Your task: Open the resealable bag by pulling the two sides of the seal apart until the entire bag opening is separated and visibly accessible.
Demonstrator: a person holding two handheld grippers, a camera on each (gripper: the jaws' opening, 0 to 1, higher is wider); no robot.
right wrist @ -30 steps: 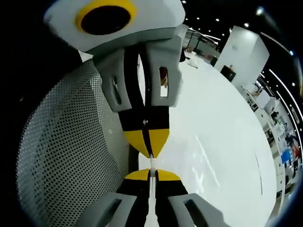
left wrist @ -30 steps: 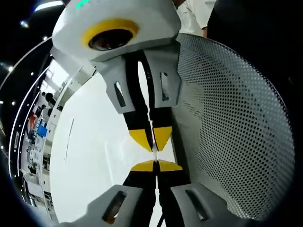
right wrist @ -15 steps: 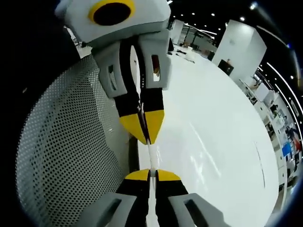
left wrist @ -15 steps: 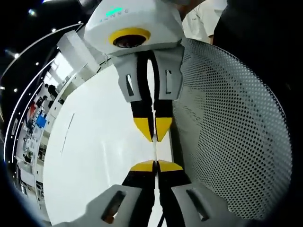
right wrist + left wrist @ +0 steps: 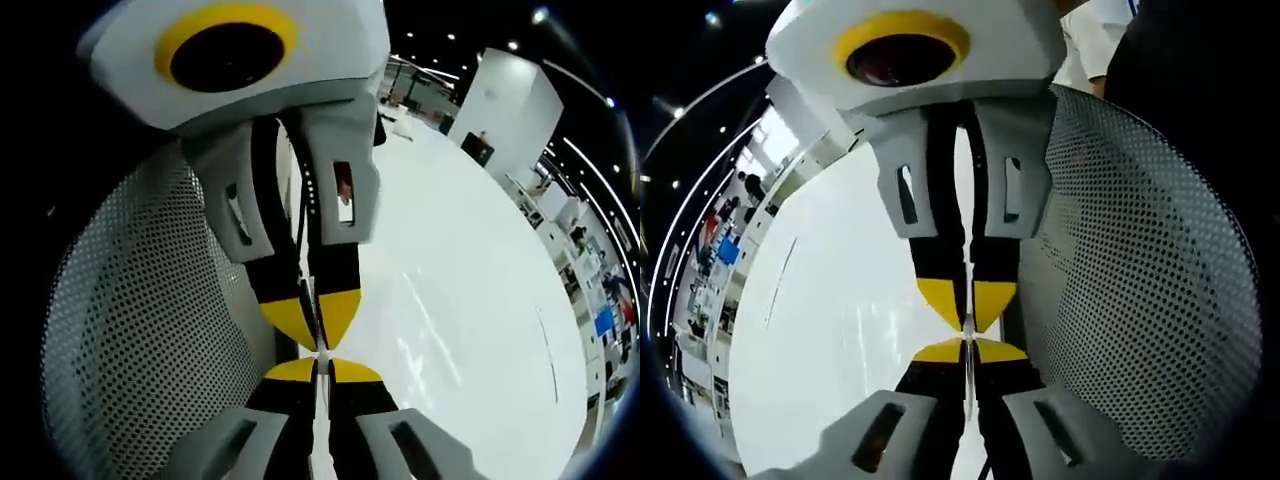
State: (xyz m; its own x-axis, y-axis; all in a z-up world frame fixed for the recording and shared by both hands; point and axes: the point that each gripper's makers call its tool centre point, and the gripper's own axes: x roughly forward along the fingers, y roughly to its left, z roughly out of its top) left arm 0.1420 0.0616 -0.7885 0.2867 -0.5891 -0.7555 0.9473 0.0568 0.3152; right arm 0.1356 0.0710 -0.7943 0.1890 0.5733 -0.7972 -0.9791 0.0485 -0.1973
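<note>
Left gripper view: white table (image 5: 830, 330) on the left, perforated grey mesh panel (image 5: 1140, 290) on the right. Left gripper (image 5: 967, 350) rises from the bottom, jaws pinched shut on a thin clear film edge, most likely the resealable bag (image 5: 967, 375). Right gripper (image 5: 967, 310) comes in from the top, tips almost touching the left's.

Right gripper view: mesh panel (image 5: 140, 330) on the left, table (image 5: 470, 330) on the right. Right gripper (image 5: 318, 372) closed on the same thin strip of bag (image 5: 320, 400); left gripper (image 5: 318, 335) meets it tip to tip from above.

Bag body isn't readable; only the edge clamped between the tips.

Judgement: both sides of the seal are gripped, tips nearly together, so the pull-apart is at its start and no opening is visible yet. Next: draw the grippers straight apart, steady force, grip kept firm so the film doesn't slip.
</note>
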